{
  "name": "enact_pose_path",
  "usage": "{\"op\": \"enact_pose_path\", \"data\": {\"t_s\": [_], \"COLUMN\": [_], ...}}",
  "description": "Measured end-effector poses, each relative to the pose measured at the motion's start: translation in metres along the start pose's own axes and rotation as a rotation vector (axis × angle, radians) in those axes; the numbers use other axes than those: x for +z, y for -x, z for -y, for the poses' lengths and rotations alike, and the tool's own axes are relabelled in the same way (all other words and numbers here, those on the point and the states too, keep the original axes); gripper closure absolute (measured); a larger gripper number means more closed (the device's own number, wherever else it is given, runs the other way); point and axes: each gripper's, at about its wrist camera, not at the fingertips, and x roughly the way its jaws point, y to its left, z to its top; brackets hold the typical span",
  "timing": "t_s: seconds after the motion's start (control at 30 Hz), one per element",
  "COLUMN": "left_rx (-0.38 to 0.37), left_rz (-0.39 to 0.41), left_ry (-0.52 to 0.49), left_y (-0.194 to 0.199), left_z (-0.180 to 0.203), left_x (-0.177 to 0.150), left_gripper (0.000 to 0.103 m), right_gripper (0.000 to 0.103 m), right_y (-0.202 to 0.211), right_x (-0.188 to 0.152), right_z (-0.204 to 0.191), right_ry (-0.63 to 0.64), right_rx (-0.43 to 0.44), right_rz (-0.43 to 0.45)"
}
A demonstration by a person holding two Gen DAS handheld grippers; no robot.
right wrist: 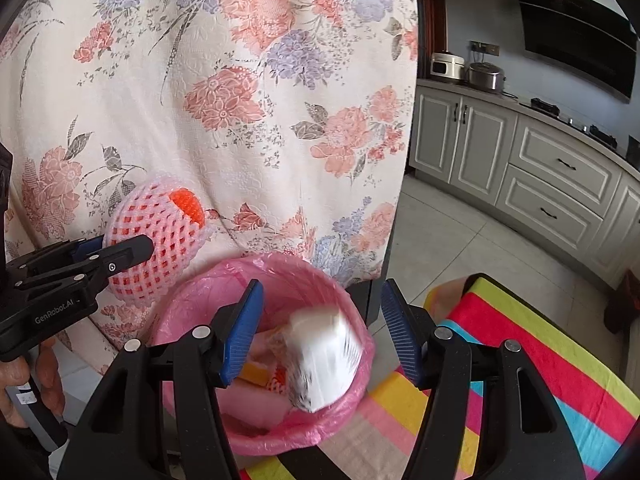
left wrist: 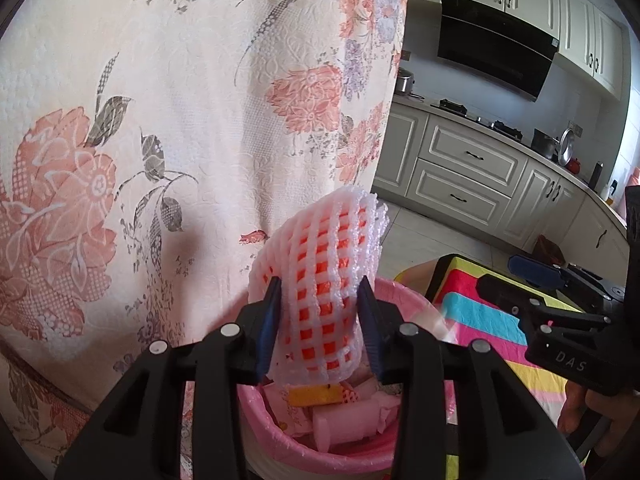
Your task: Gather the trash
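Kitchen setting: grey-white cabinets (left wrist: pixel 468 168) and a black range hood (left wrist: pixel 496 46) behind; a floral cloth (left wrist: pixel 160 120) hangs across most of both views. Left tongs (left wrist: pixel 320 320): blue pads on either side of an orange object wrapped in white foam fruit netting (left wrist: pixel 316 292); pads appear to touch the netting, so it reads as grasped, held just above the bin. From the right wrist view the same netted object (right wrist: pixel 156 240) sits at the left tongs' tips (right wrist: pixel 120 256), beside the bin rim, against the cloth. Right tongs (right wrist: pixel 320 332): released, jaws wide apart, nothing pressed between the pads; a blurred white packet (right wrist: pixel 324 360) shows between them, over the bin mouth, apparently in mid-air. Pink-lined trash bin (right wrist: pixel 200 296) below both tongs holds pink, yellow and white scraps. Bin stands next to a striped multicolour cloth (right wrist: pixel 520 344). A person's hand (right wrist: pixel 24 380) grips the left handle.
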Motion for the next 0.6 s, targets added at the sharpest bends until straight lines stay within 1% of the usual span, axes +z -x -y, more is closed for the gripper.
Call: {"op": "enact_pose_path", "data": {"t_s": [0.07, 0.1, 0.17, 0.23, 0.3, 0.37, 0.47, 0.53, 0.6], "left_rx": [0.008, 0.010, 0.013, 0.017, 0.014, 0.012, 0.004, -0.001, -0.005], "left_rz": [-0.002, -0.002, -0.005, -0.008, -0.011, -0.012, -0.011, -0.008, -0.002], "left_ry": [0.005, 0.008, 0.010, 0.016, 0.016, 0.019, 0.027, 0.036, 0.044], "left_y": [-0.003, -0.004, -0.006, -0.007, -0.007, -0.005, 0.002, 0.009, 0.017], "left_z": [-0.002, -0.002, -0.003, -0.003, -0.003, -0.003, -0.002, 0.000, 0.001], "left_x": [0.001, 0.001, -0.001, -0.002, -0.004, -0.007, -0.011, -0.016, -0.023], "left_gripper": [0.058, 0.053, 0.050, 0.040, 0.040, 0.037, 0.037, 0.031, 0.028], "right_gripper": [0.044, 0.041, 0.036, 0.034, 0.029, 0.028, 0.025, 0.025, 0.024], "right_y": [-0.004, -0.005, -0.004, -0.001, 0.003, 0.009, 0.020, 0.029, 0.037], "right_x": [0.002, 0.002, -0.001, -0.005, -0.011, -0.018, -0.032, -0.042, -0.050], "right_z": [0.000, 0.001, 0.004, 0.009, 0.013, 0.017, 0.021, 0.023, 0.024], "right_ry": [0.002, -0.001, -0.012, -0.023, -0.037, -0.051, -0.063, -0.075, -0.083], "right_rx": [-0.002, -0.004, -0.013, -0.022, -0.037, -0.047, -0.070, -0.078, -0.090], "right_rz": [0.000, 0.001, 0.004, 0.005, 0.007, 0.007, 0.011, 0.016, 0.021]}}
